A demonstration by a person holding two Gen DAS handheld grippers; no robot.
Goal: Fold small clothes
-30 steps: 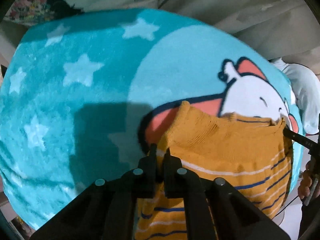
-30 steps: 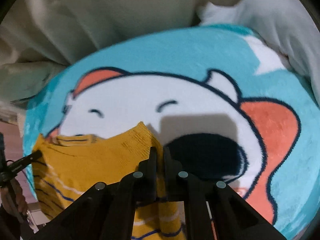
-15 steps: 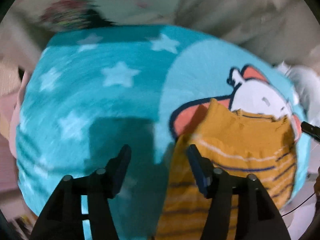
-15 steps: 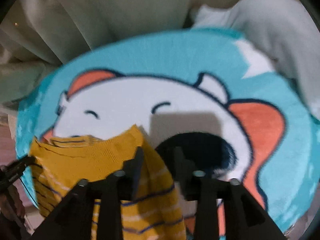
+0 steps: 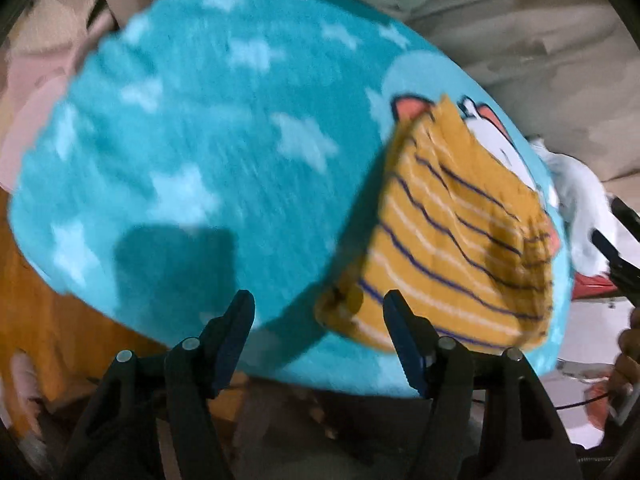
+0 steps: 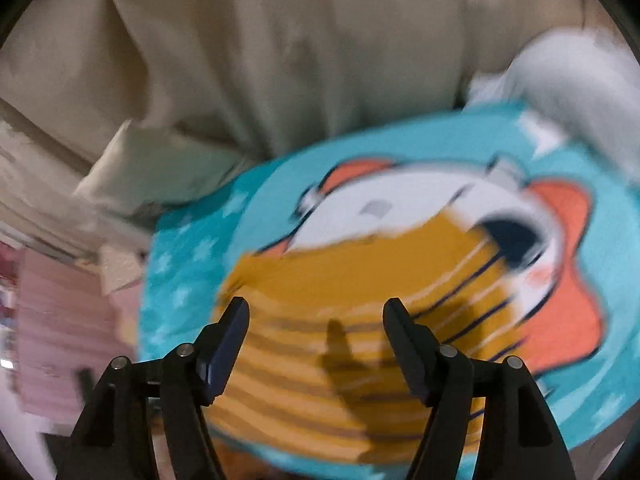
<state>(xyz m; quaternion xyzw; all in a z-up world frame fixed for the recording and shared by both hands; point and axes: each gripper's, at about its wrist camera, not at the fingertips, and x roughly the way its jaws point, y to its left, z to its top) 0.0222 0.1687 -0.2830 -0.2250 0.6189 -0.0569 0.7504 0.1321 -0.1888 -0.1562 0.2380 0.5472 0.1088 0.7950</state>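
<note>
A small mustard-yellow garment (image 5: 460, 240) with navy and white stripes lies folded on a teal blanket (image 5: 208, 152) printed with stars and a cartoon animal. My left gripper (image 5: 318, 336) hovers over the blanket's near edge, left of the garment's lower corner; its jaws are opening and hold nothing. In the blurred right wrist view the same garment (image 6: 352, 292) lies below my right gripper (image 6: 316, 340), whose jaws are also opening above it with nothing pressed between the pads.
Beige bedding (image 6: 280, 60) surrounds the blanket at the back. A white cloth (image 5: 580, 208) lies off the blanket's right end. A pink cloth (image 6: 56, 320) and an orange surface (image 5: 48, 320) show to the left. A hand (image 5: 628, 360) shows at far right.
Both grippers let go of the yellow garment's top corners and opened. The left one pulled back and leftward toward the blanket's near edge; the right one rose away, leaving the garment folded flat.
</note>
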